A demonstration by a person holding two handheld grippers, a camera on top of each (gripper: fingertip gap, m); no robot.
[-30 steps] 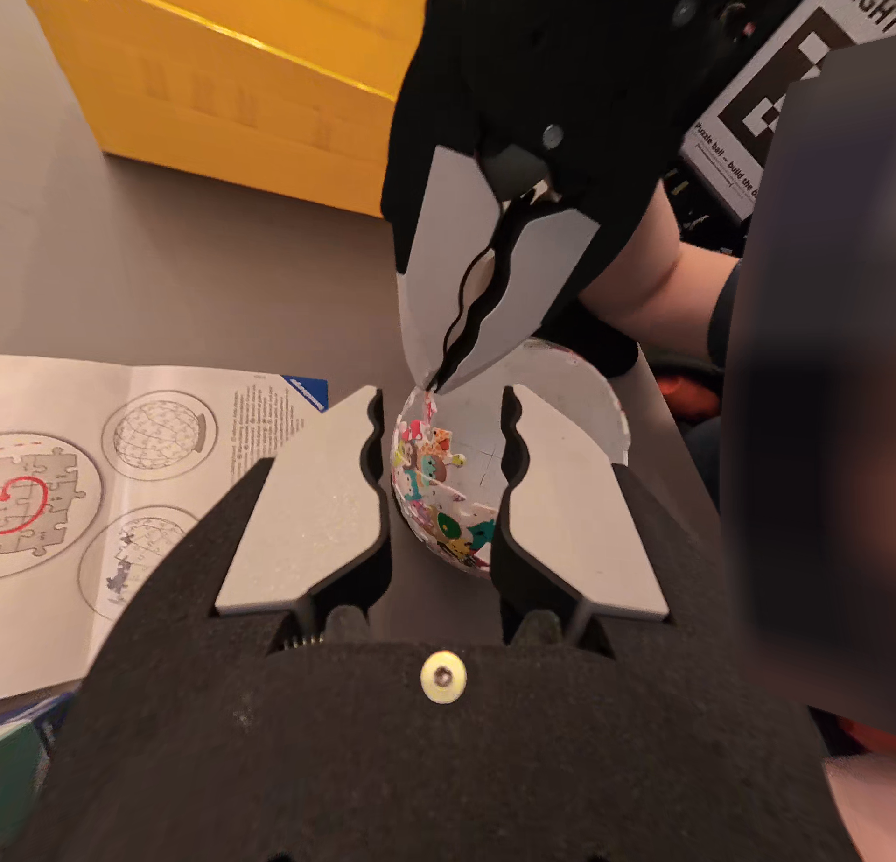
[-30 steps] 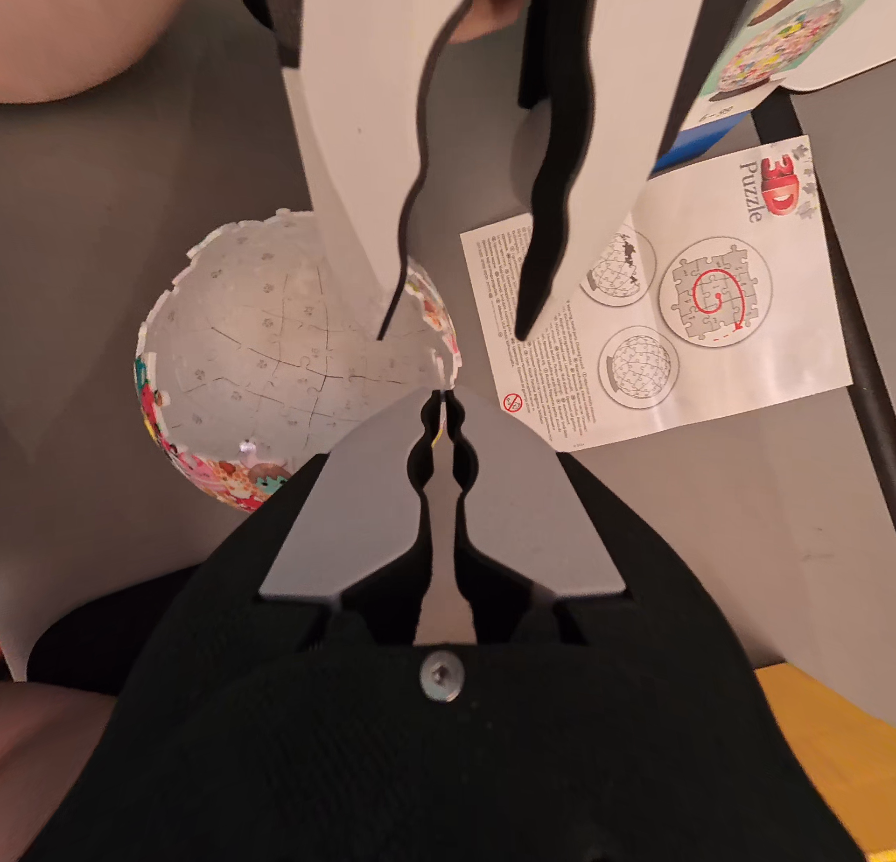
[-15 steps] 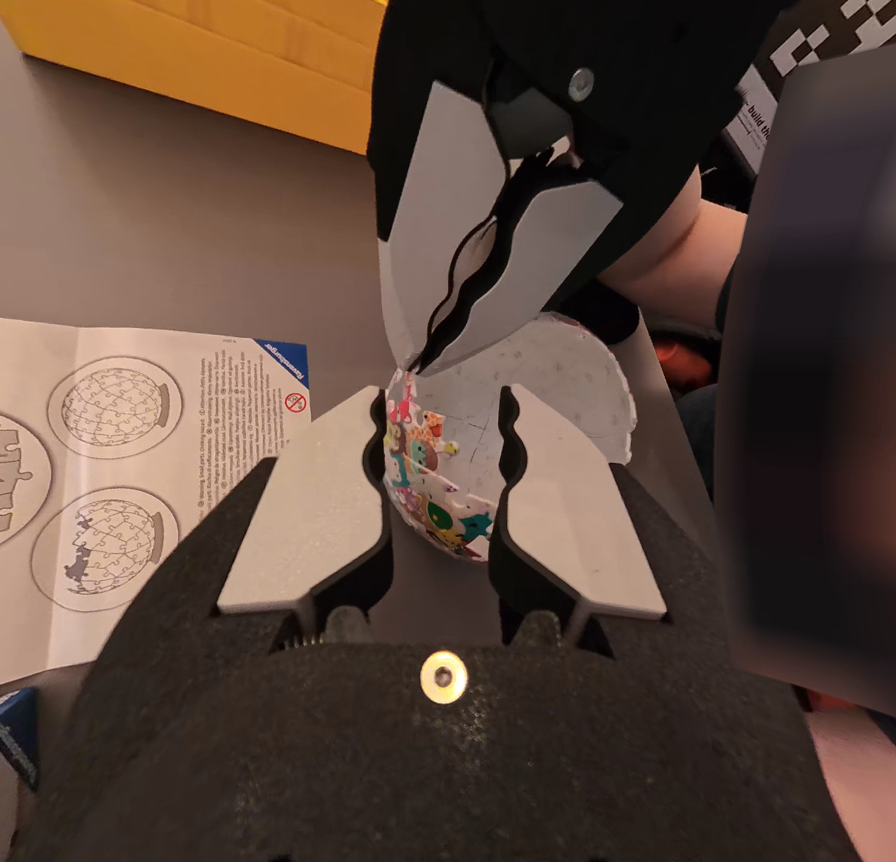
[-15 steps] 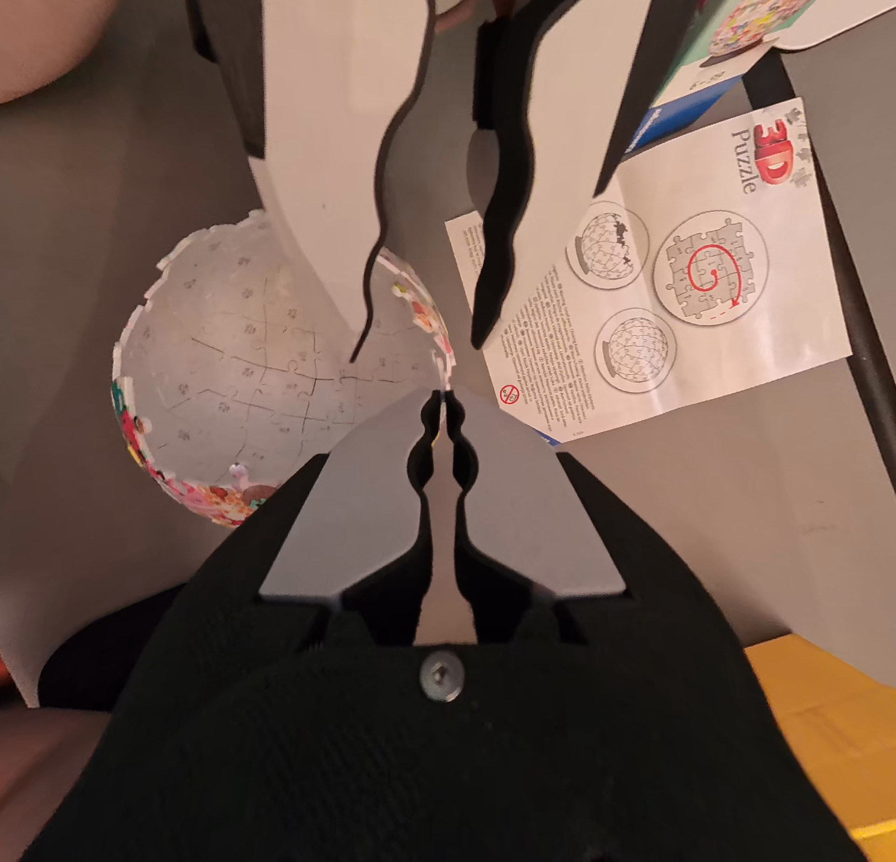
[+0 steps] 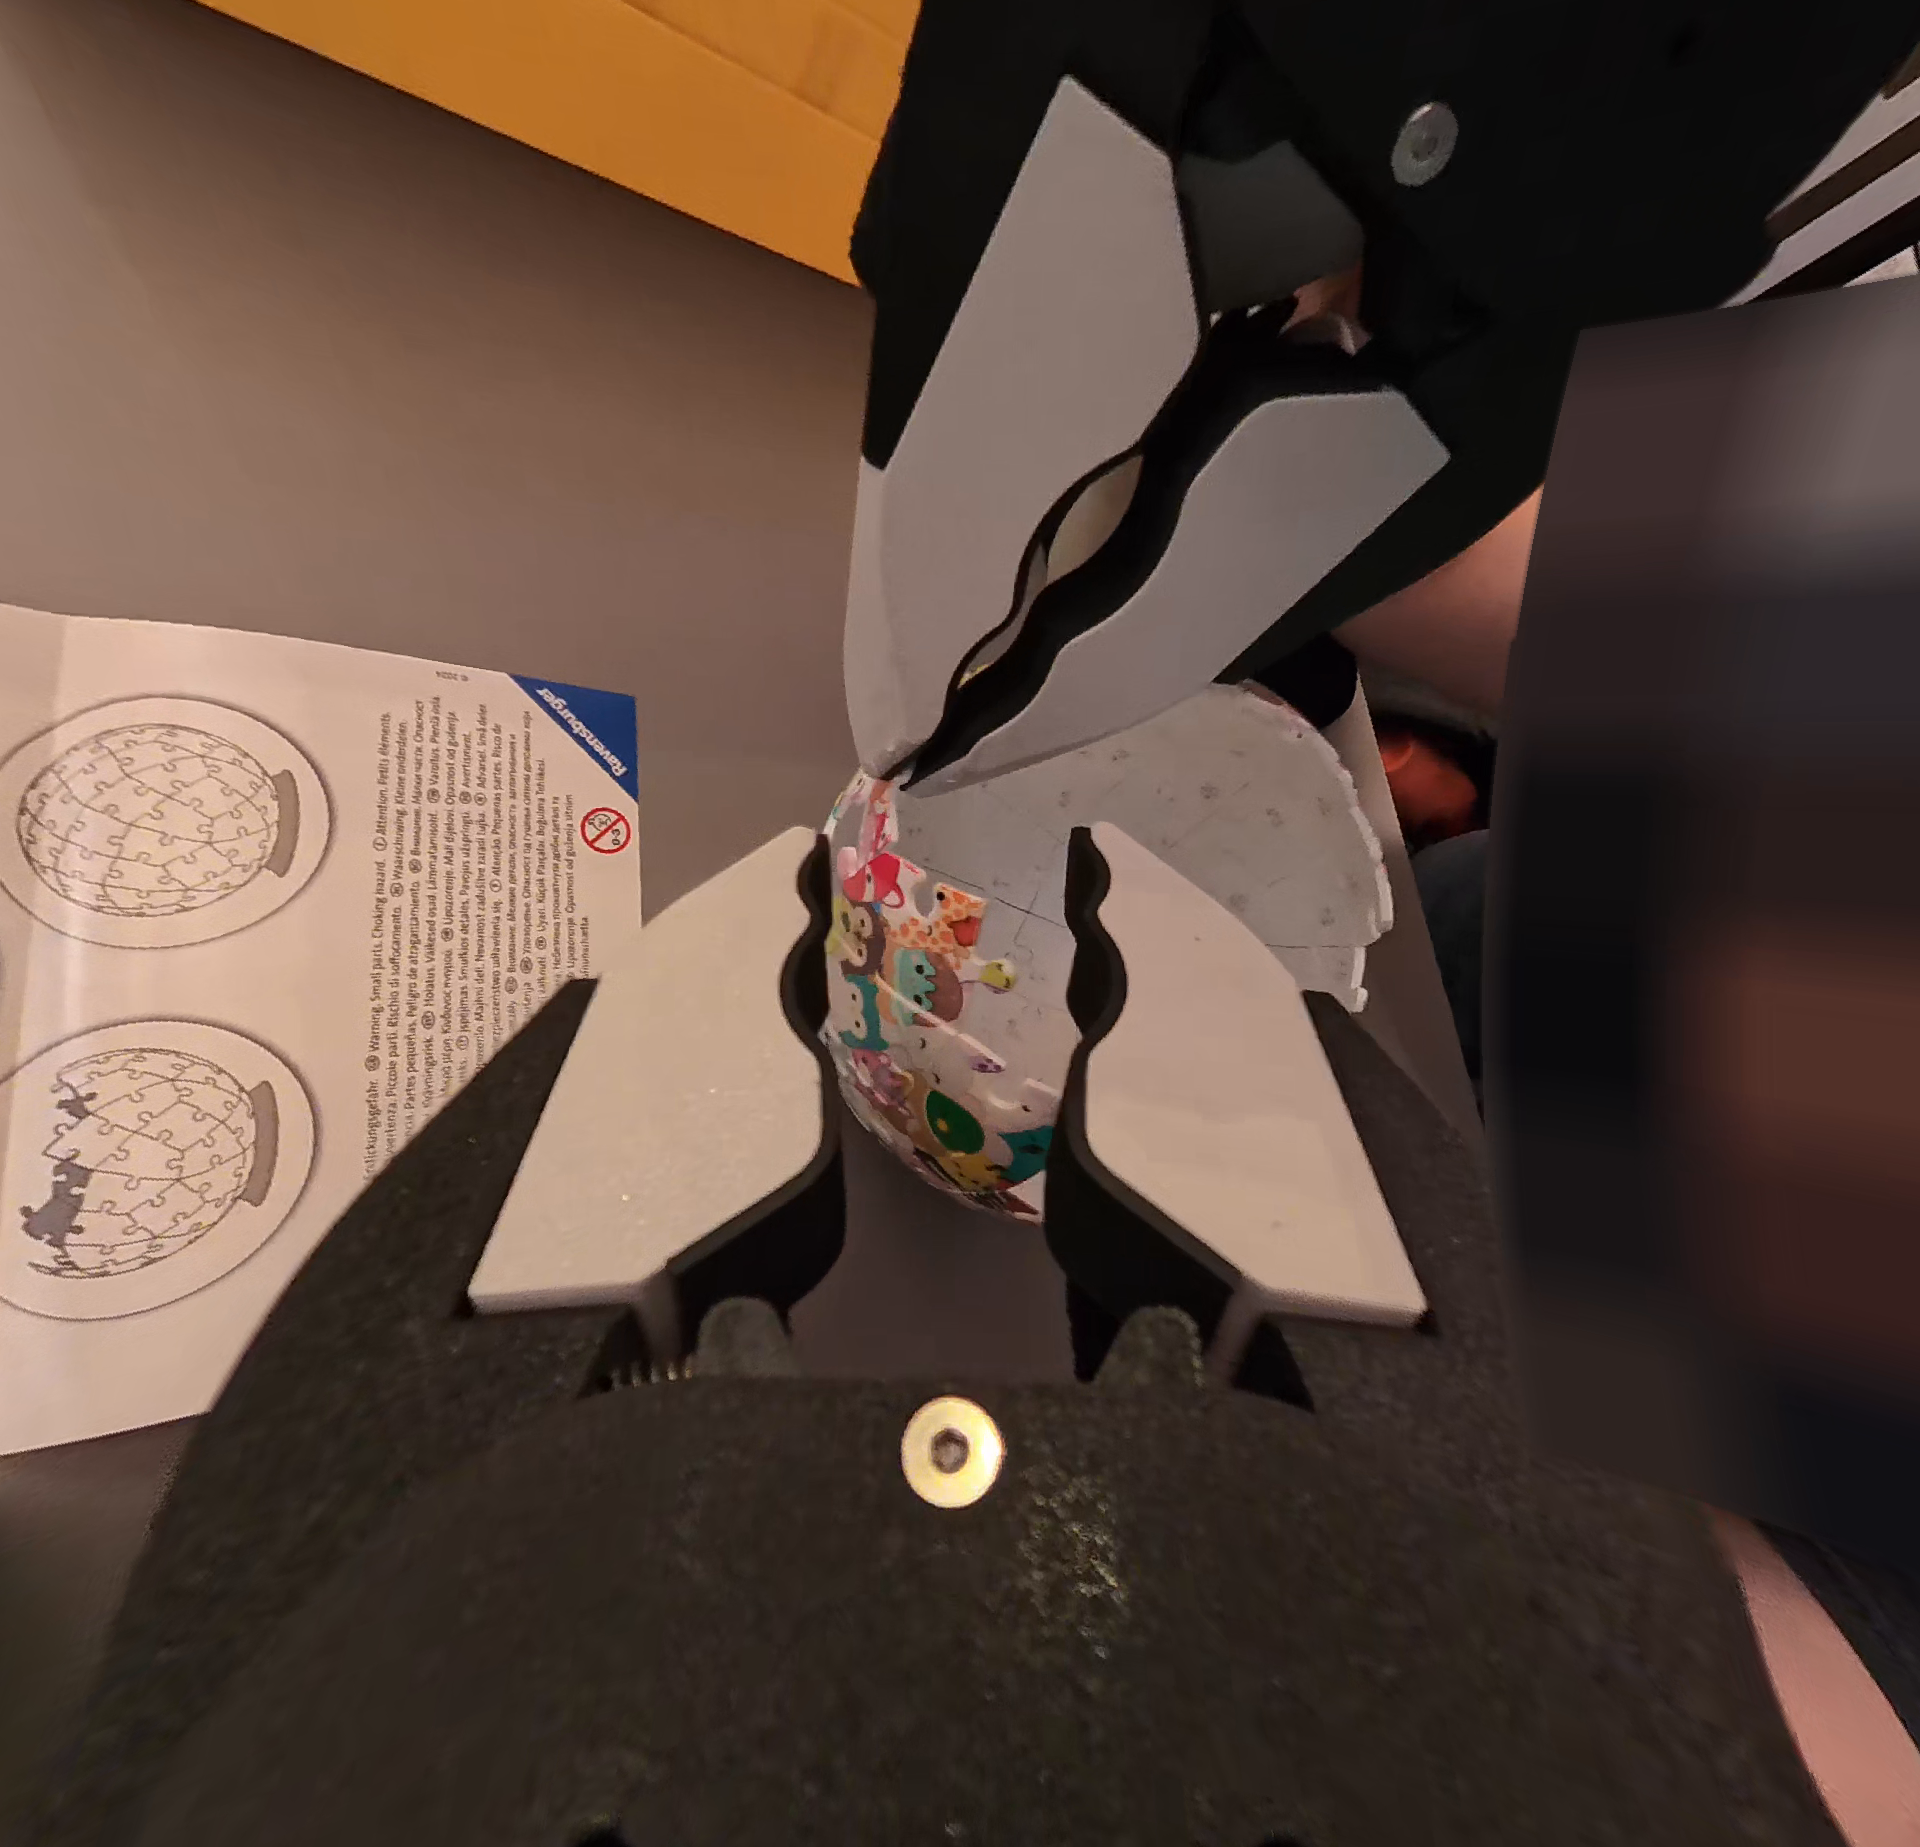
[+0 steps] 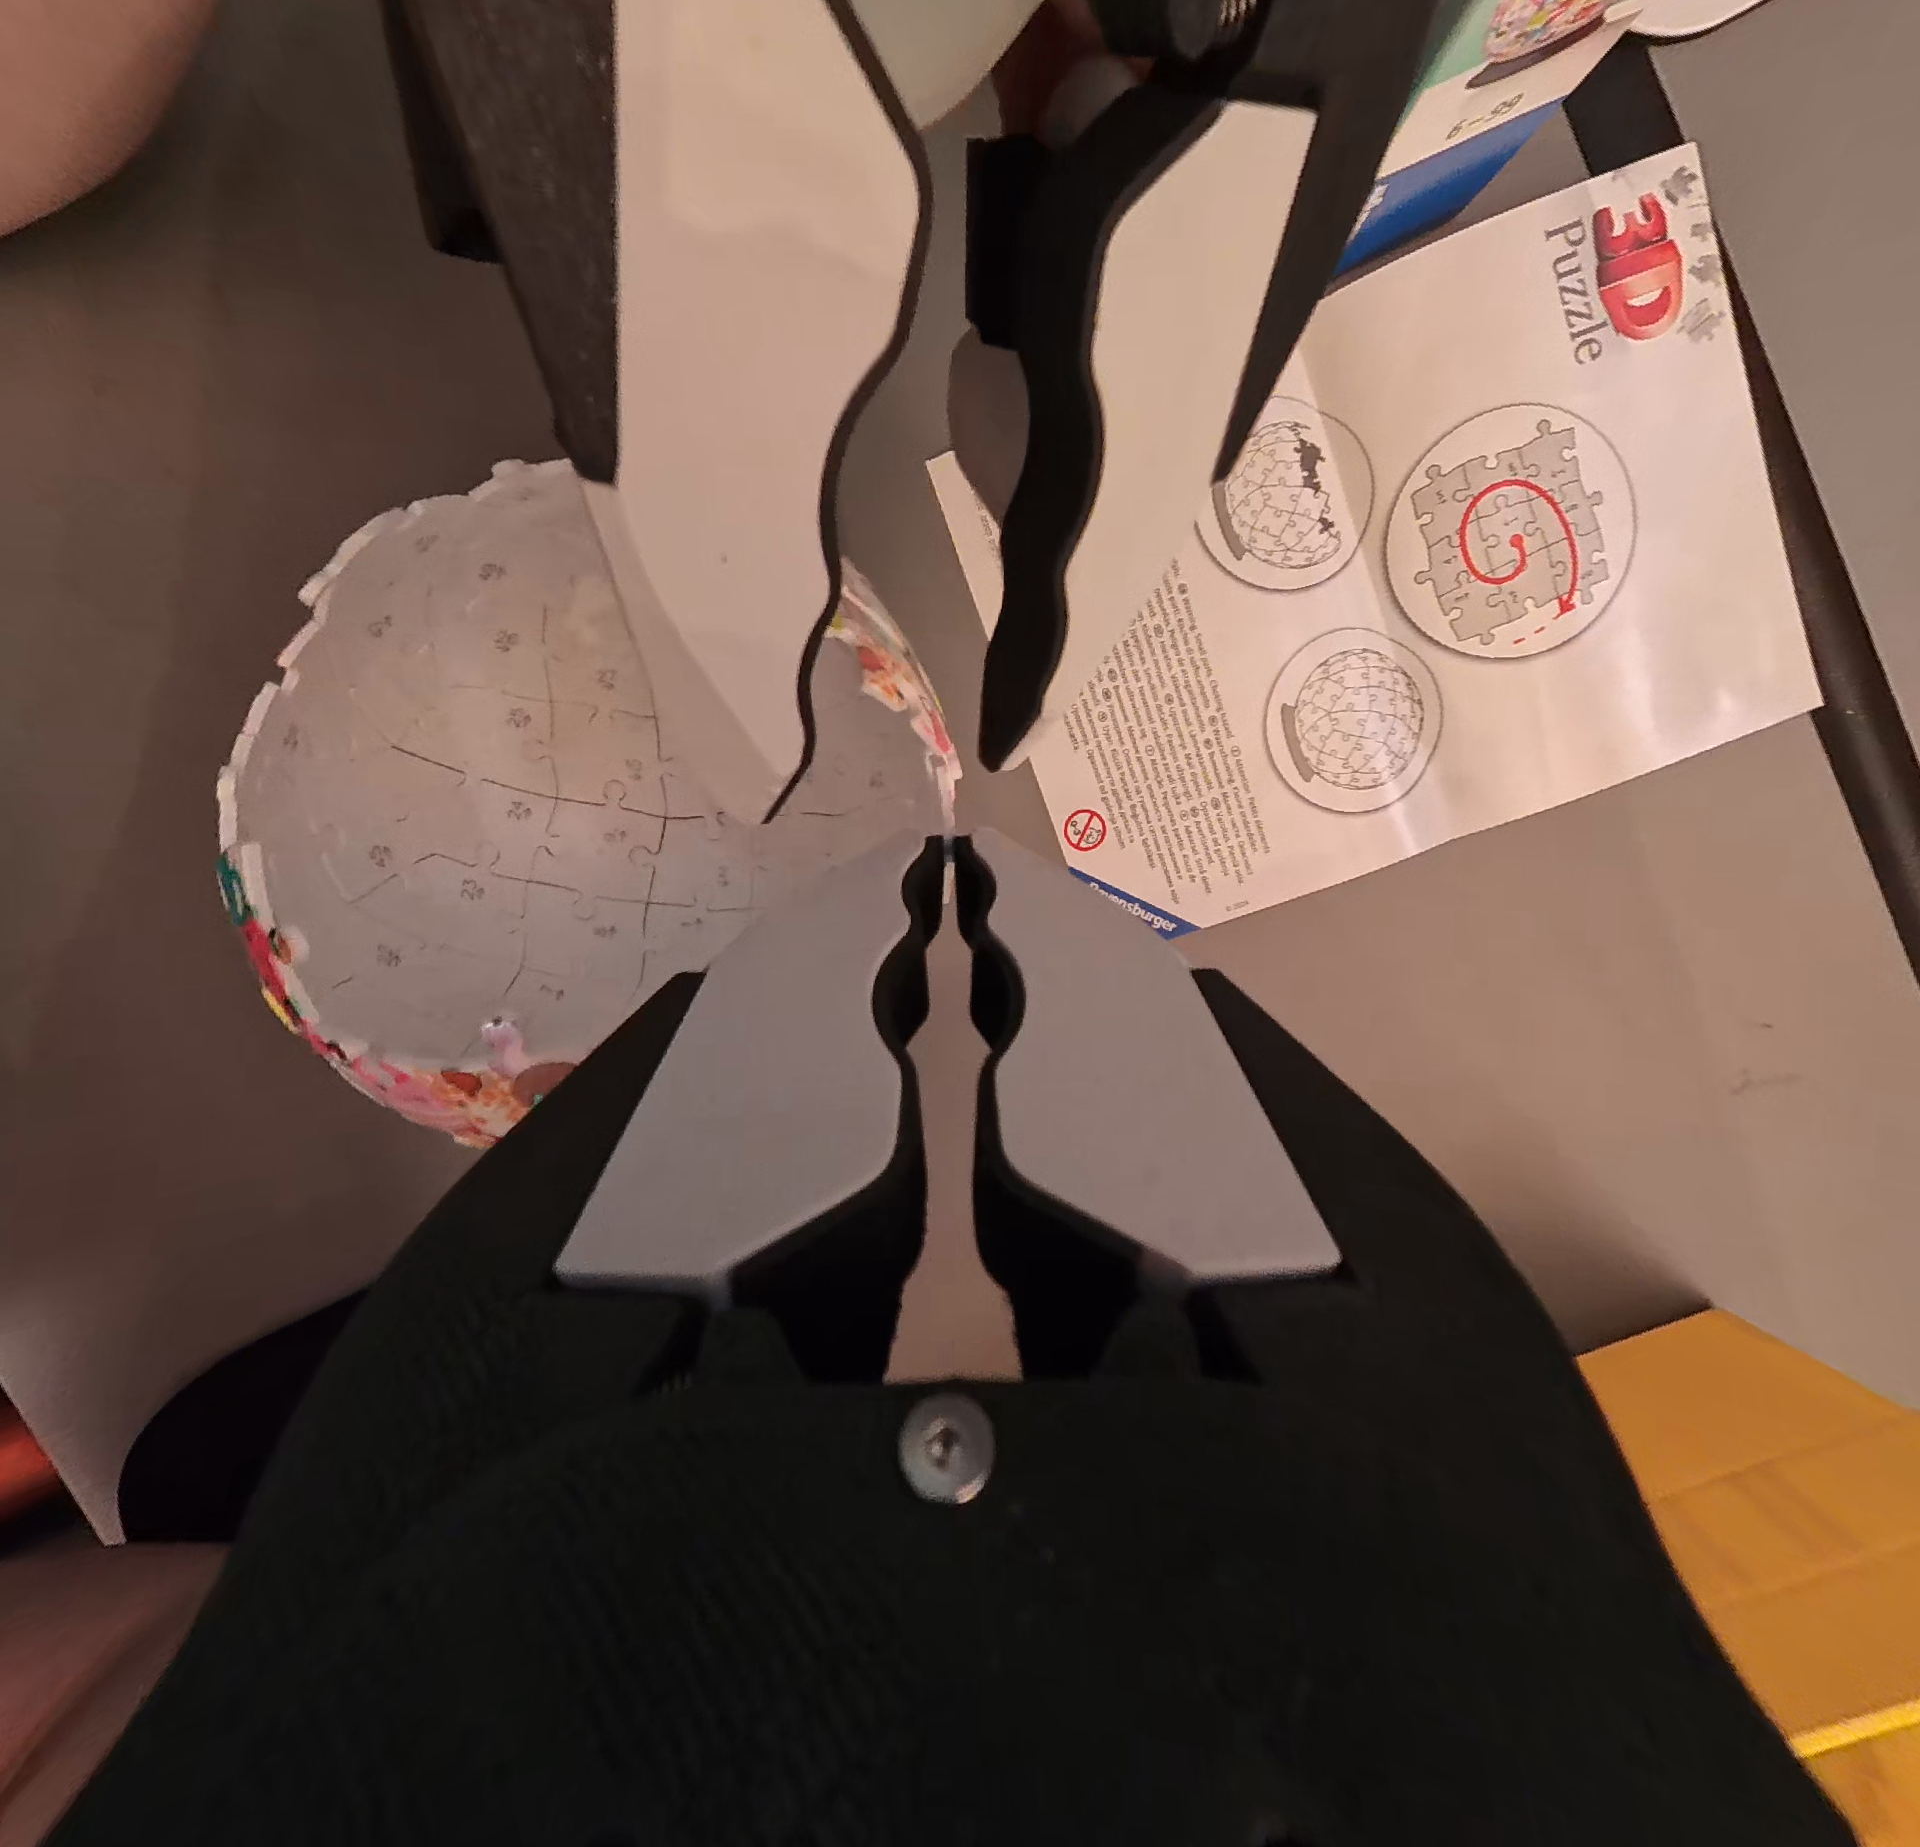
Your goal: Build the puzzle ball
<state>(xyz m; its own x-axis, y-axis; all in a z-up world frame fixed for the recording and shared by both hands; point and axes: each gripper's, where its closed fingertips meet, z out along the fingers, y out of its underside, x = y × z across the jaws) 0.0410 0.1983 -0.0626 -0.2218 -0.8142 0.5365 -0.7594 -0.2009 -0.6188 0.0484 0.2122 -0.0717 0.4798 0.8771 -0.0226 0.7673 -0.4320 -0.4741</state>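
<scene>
The half-built puzzle ball lies on the grey table as an open shell, colourful outside and white inside. My left gripper is open and straddles the shell's wall, one finger inside and one outside. My right gripper is shut, its tips at the shell's rim, and comes in from above in the left wrist view. A thin pale sliver, seemingly a puzzle piece, shows between its tips.
A folded instruction sheet lies beside the ball. A yellow box stands behind it. The puzzle's box sits past the sheet by the table's dark edge. A person's forearm is close behind the ball.
Both grippers have shifted slightly and the views have closed in on the ball. The right gripper has stayed shut at the rim and the left has stayed open.
</scene>
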